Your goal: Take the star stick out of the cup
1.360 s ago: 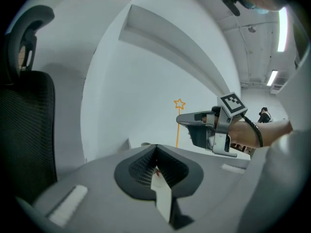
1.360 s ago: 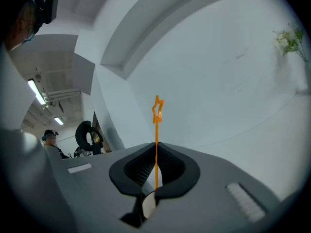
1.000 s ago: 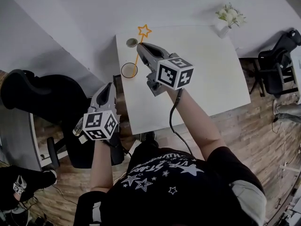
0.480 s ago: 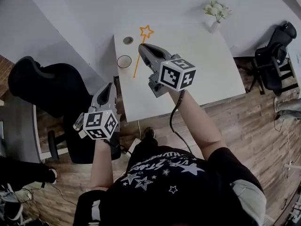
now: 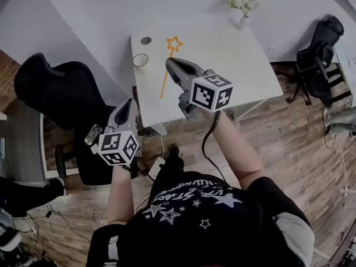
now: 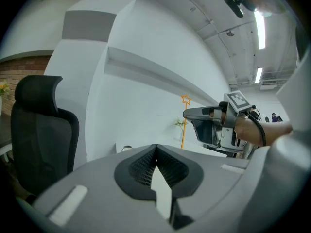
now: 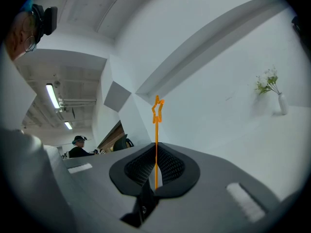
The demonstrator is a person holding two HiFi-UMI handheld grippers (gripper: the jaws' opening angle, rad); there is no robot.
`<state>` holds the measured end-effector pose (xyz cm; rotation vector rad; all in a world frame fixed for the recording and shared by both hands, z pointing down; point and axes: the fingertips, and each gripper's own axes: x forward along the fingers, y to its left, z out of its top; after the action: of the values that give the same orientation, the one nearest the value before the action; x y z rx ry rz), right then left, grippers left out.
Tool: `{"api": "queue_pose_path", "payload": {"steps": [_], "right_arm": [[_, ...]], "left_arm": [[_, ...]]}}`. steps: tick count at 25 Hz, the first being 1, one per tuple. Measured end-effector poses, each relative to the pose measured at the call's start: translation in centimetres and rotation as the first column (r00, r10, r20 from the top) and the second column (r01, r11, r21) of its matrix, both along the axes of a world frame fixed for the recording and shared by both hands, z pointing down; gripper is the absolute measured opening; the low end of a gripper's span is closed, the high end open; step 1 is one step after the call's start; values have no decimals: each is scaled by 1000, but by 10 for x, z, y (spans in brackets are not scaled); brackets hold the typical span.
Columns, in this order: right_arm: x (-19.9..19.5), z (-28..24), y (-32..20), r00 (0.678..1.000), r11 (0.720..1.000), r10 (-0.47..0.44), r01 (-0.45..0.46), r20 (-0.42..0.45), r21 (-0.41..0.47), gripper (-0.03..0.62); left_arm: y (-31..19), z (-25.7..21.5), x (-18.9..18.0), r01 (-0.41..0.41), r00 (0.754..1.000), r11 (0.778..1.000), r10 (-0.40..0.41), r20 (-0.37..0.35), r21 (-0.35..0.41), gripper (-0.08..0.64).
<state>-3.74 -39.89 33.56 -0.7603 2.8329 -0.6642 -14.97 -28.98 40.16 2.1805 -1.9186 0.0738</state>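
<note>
Wood-plank floor (image 5: pixel 289 143) is showing round a white table (image 5: pixel 239 65); black office chair (image 5: pixel 55 93) is sitting off the table's left side; vase of flowers (image 5: pixel 242 20) is standing at the table's far corner.

I'm seeing the cup (image 5: pixel 140 60) standing upright by the table's left edge; small round disc (image 5: pixel 146 40) is lying just beyond it; can't tell what the disc is.

Right gripper (image 5: pixel 169 63) is hovering over the left part of the table, clenched on the star stick (image 5: pixel 164 84); in the right gripper view the orange shaft is running straight up from between the pressed-together pads (image 7: pixel 141 166), star end on top.

From the head view the stick is slanting, star end pointing to the far side, plain end pointing toward the near edge; it's out of the cup, sitting off to the cup's right and not touching it; can't tell whether the plain end is touching the table.

Left gripper (image 5: pixel 130 101) is hanging just off the table's left edge, beside the chair; its jaws are pressed together with nothing between them; its view is catching the right gripper with the stick upright at the tip.
</note>
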Motion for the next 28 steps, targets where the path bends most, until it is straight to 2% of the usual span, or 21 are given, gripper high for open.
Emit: {"api": "queue_pose_path", "payload": {"steps": [6,13,20,28], "right_arm": [[36,4,64,1000,1000,5,-5,2,11,21],[69,17,115,1000,1000,13,-13,-9,-14,21],[74,45,186,1000,999,-14,14,-9,-34,21],[74,52,201,998,996,-45,42,-32,-83,21]], "left_arm": [[57,-2,30,-7,1000,1000,7,11,17,3],[103,0,59,-37,999,999,37,28,-1,3],[164,13,76,-46,998,999,45,33,14,3],[179,10,77,-30,999,999,30,26,-12,3]]}}
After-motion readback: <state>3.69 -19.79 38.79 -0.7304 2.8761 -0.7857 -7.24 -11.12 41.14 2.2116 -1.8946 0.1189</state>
